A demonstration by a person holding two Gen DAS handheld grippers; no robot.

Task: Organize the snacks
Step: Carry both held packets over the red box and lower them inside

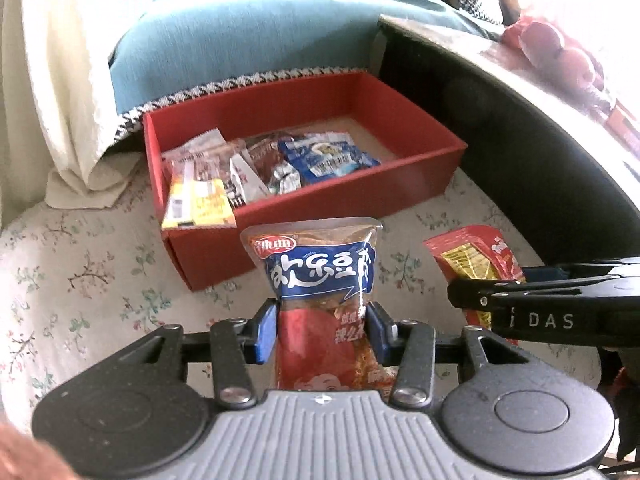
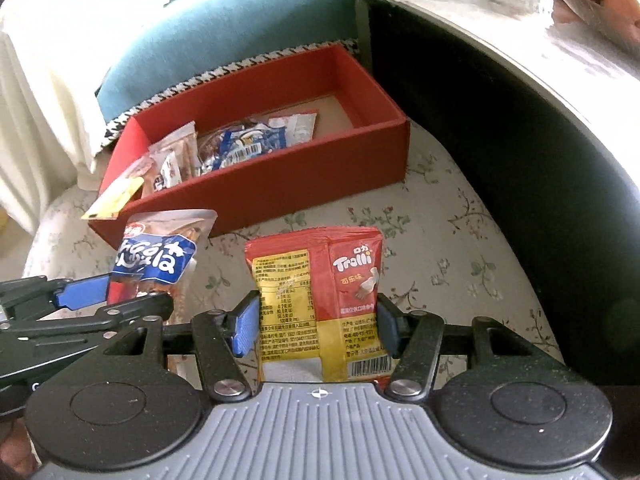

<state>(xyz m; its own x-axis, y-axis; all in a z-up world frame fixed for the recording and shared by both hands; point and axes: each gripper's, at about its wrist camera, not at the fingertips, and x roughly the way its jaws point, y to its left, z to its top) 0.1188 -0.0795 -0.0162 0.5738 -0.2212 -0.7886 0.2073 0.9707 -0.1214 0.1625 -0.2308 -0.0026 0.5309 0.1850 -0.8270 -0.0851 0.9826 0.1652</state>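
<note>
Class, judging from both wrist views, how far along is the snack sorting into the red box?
Done: several packets already lie in the left part of the red cardboard box.
In hand: the left gripper clamps a blue-and-brown bean snack pouch; the right gripper clamps a red-and-yellow Trolli packet.
Left: dropping both in.

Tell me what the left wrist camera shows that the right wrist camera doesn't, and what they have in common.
Only the left wrist view shows the left gripper pinching the blue-banded snack pack head-on. Only the right wrist view shows the Trolli packet facing the lens, label readable, squeezed in the right gripper. Both show the red box partly filled with snacks at its left end, on the floral cloth, beside the teal cushion.
</note>
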